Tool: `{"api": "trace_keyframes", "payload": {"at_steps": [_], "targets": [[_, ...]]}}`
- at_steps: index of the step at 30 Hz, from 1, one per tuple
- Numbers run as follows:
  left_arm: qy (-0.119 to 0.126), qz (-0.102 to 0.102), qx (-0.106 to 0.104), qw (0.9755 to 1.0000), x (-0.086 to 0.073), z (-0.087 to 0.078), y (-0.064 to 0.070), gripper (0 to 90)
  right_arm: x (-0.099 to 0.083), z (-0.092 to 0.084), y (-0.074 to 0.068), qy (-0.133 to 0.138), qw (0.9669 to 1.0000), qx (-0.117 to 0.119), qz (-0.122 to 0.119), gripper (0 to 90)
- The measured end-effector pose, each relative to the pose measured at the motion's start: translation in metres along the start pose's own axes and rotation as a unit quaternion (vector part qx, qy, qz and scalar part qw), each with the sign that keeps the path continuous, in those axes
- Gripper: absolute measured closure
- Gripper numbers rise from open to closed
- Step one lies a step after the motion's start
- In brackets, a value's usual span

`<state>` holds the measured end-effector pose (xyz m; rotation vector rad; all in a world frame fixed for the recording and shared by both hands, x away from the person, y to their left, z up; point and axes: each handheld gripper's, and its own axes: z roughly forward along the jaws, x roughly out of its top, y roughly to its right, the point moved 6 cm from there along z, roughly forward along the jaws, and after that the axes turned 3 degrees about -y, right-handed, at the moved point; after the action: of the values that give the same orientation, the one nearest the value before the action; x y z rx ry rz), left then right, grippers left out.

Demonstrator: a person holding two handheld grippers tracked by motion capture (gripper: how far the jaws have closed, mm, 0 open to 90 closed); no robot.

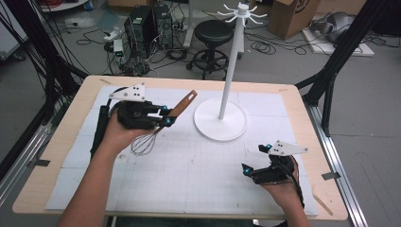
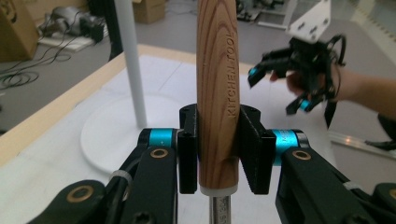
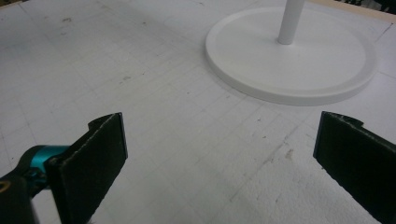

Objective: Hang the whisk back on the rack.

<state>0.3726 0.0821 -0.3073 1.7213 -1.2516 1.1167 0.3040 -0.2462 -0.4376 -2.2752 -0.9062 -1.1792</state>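
The table (image 1: 56, 142) carries a white gridded mat, and toward its far middle stands a white stand (image 1: 220, 118), a round base with a tall pole topped by hooks. Just left of that base, the left gripper (image 1: 163, 116) is clenched on the wooden handle of a whisk (image 1: 158, 127); the jaws press the handle from both sides near its lower end. The handle slants up toward the pole, and the wire loops hang below the hand above the mat. At the near right, the right gripper (image 1: 253, 158) hovers with jaws spread wide, holding nothing.
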Motion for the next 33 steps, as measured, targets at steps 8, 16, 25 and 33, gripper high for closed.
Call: {"api": "trace_keyframes", "payload": {"at_steps": [8, 16, 25, 33], "targets": [[0.009, 0.023, -0.013, 0.9996, 0.04, 0.018, 0.001, 70.7, 0.001, 0.001, 0.0, 0.002, 1.0, 0.003, -0.006, 1.9], [0.027, 0.037, -0.018, 0.9988, 0.075, 0.026, -0.003, 70.7, 0.002, 0.002, -0.001, 0.002, 1.0, 0.005, -0.006, 1.9], [0.045, 0.036, -0.017, 0.9982, 0.102, 0.029, -0.007, 70.7, 0.002, 0.004, -0.001, 0.001, 1.0, 0.007, -0.006, 1.9], [0.047, 0.045, -0.001, 0.9979, 0.124, 0.035, -0.011, 70.7, 0.002, 0.005, -0.002, -0.001, 0.9999, 0.012, -0.008, 1.9]]}}
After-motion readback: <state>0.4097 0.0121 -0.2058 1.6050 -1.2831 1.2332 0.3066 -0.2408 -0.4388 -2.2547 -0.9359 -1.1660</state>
